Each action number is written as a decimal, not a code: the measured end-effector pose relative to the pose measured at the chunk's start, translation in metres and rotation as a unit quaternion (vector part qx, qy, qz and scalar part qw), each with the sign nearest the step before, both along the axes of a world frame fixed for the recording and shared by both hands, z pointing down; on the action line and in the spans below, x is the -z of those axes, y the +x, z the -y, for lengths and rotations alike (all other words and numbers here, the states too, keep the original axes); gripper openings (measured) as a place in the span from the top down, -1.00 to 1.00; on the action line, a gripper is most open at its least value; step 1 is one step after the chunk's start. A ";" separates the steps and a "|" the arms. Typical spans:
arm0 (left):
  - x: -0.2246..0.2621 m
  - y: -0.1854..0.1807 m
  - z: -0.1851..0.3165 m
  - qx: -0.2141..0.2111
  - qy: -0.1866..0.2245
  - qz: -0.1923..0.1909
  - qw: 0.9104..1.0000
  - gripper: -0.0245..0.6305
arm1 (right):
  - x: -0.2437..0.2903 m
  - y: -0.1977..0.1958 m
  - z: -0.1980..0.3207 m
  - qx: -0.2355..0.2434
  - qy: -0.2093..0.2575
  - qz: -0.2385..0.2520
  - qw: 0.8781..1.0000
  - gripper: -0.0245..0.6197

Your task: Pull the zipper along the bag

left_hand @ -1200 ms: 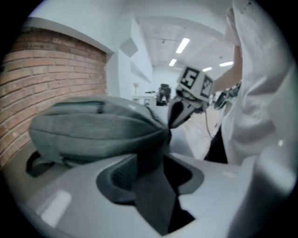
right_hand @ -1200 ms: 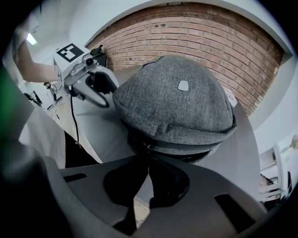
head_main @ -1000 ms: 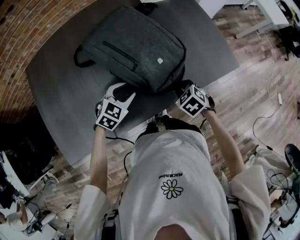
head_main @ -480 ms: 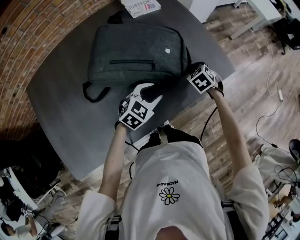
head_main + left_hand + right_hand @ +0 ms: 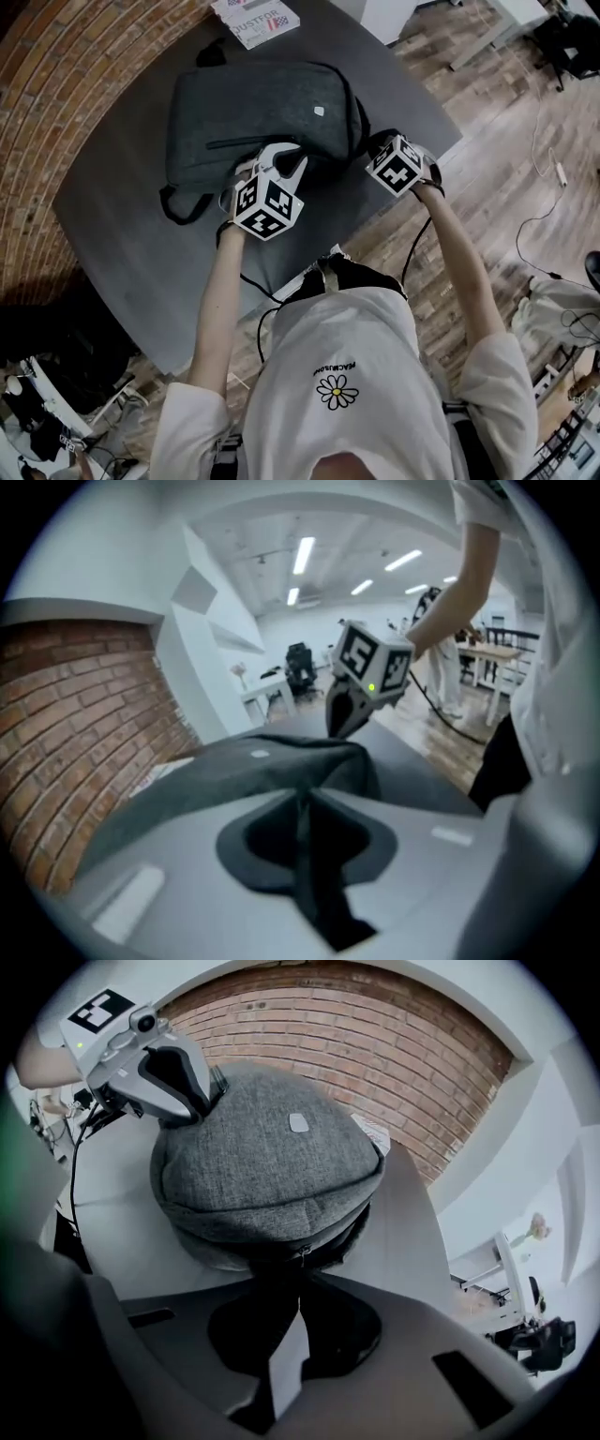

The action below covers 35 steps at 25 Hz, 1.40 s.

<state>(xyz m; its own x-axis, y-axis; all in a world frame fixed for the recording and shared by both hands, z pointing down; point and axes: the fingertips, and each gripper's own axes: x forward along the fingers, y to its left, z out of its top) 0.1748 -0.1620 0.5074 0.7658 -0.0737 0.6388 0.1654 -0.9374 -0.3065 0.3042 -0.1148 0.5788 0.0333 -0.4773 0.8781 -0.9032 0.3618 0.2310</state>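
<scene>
A grey backpack (image 5: 253, 103) lies flat on the dark bench (image 5: 131, 216), its far end toward the brick wall (image 5: 56, 84). A white printed book (image 5: 255, 19) sits just beyond it.

The left hand-held gripper (image 5: 286, 161) rests on the backpack's near long edge. Its jaws are closing, and in the left gripper view a fold of the dark bag fabric runs down between them – the pads already pinch it.

The right hand-held gripper (image 5: 375, 150) sits at the backpack's corner by the bench edge, well apart from the left one. In the right gripper view its jaws are pressed together at the rounded end of the bag, pinching the dark zipper pull (image 5: 301, 1252) that hangs from the small metal slider – only a thin pale slit shows lower down between the jaws.

Both of the person's forearms reach forward over the bench edge, with the wooden floor (image 5: 506, 141) to the right.
</scene>
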 end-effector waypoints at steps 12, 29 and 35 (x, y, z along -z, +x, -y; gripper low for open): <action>-0.008 0.003 0.000 -0.016 -0.006 0.012 1.000 0.84 | 0.005 -0.069 -0.040 0.020 -0.016 0.087 0.996 0.90; 0.023 -0.018 -0.003 -0.016 0.021 -0.014 1.000 0.84 | 0.004 -0.184 -0.024 0.036 0.016 0.168 0.985 0.90; 0.027 -0.095 0.072 0.096 0.042 -0.006 0.994 0.84 | 0.001 -0.184 -0.021 0.044 0.013 0.146 0.988 0.90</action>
<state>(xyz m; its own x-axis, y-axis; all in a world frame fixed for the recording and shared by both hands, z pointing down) 0.0801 -0.2342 0.4801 0.7395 -0.2718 0.6159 -0.0179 -0.9225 -0.3856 0.1205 -0.0933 0.5779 -0.2623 -0.4892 0.8318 -0.8982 0.4389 -0.0251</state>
